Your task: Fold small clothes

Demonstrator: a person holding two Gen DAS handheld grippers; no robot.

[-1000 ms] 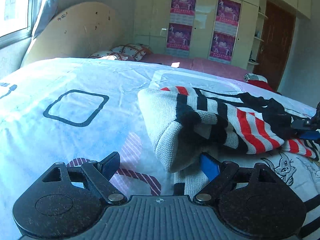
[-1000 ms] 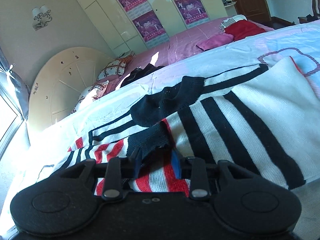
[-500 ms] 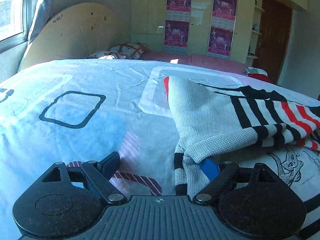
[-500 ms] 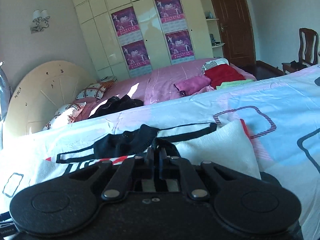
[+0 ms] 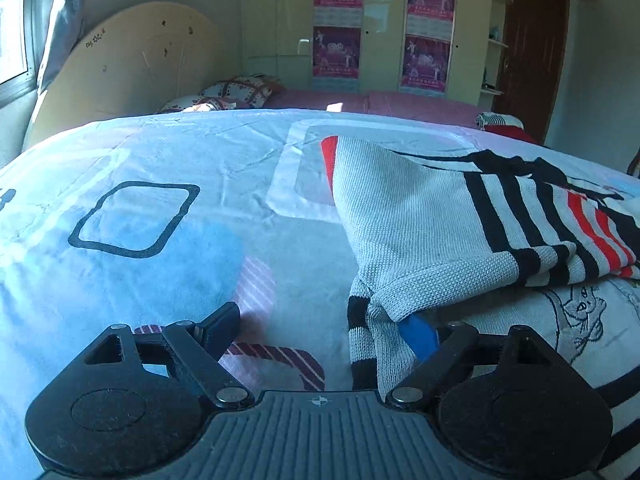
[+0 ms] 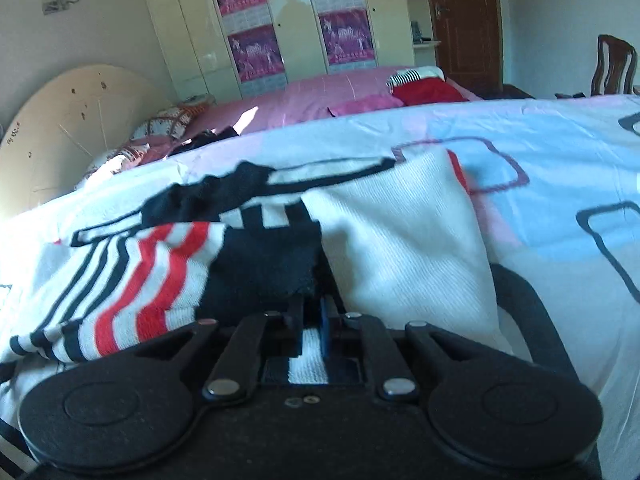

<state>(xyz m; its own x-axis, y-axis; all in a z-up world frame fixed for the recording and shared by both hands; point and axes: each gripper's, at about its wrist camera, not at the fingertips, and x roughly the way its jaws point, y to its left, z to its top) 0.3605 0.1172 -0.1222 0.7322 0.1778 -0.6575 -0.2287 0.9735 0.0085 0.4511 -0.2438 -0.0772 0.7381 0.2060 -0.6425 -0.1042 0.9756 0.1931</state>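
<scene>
Pinching the striped sweater (image 6: 384, 232) by its black edge, my right gripper (image 6: 310, 312) had fingers nearly shut on the knit. Sweater lay half-folded on the bed (image 5: 168, 184). Left gripper (image 5: 320, 328) stood wide, gripping nothing, one finger under a sleeve.

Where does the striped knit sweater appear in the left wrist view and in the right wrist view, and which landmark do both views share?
Left wrist view: the striped knit sweater lies right of centre on the bed sheet, one corner draped over the blue fingertip.
Right wrist view: it fills the centre and lower left, just ahead of the fingers.
Shared landmark: the purple posters on the wardrobe doors.
</scene>
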